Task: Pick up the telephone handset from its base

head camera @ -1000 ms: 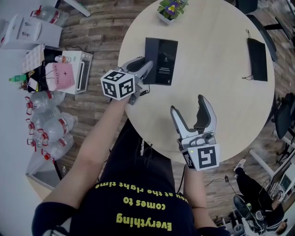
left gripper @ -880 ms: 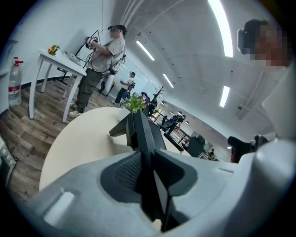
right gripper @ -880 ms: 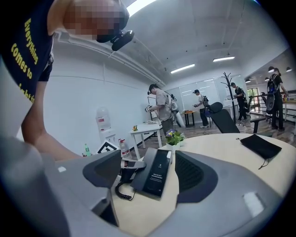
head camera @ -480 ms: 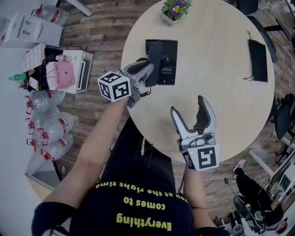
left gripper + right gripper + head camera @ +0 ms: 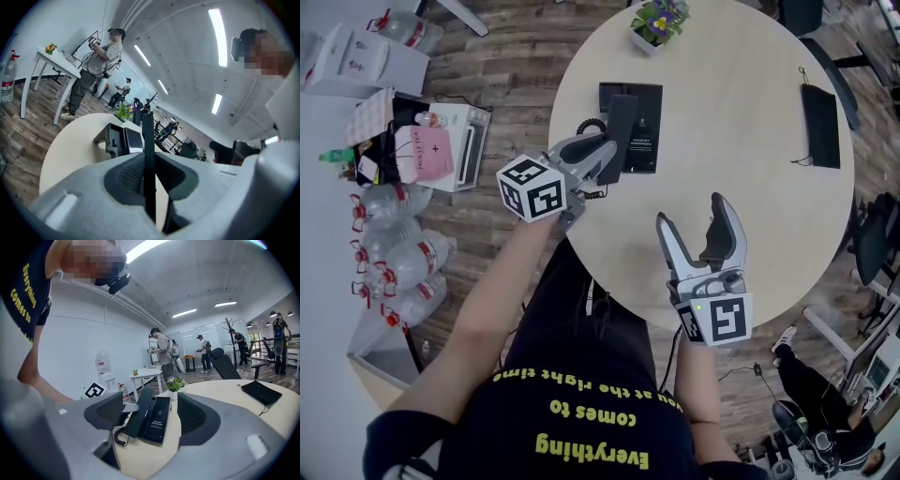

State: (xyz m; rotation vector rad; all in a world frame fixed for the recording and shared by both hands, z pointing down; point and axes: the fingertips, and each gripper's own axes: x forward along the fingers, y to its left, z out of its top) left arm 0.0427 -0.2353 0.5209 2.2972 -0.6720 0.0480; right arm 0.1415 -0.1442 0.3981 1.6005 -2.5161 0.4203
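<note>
On the round table (image 5: 741,112) the black telephone base (image 5: 643,127) lies flat, and it shows in the left gripper view as base (image 5: 118,138) ahead. The black handset (image 5: 622,117) is tilted up above the base's left side, its coiled cord (image 5: 588,126) trailing off it. My left gripper (image 5: 607,157) is shut on the handset's near end; the handset (image 5: 148,140) stands edge-on between the pads there. My right gripper (image 5: 689,214) hovers open over the table's near part, nothing between its fingers, with handset (image 5: 139,413) and base (image 5: 157,420) lying ahead of it.
A potted flower (image 5: 653,21) stands at the table's far edge behind the base, and a black pouch (image 5: 823,122) lies at the right. Water bottles (image 5: 389,253) and boxes (image 5: 441,145) crowd the floor on the left. Other people stand in the room.
My left gripper closed on the handset and raised it off the base, so it now stands tilted above it. The right gripper has stayed where it was.
</note>
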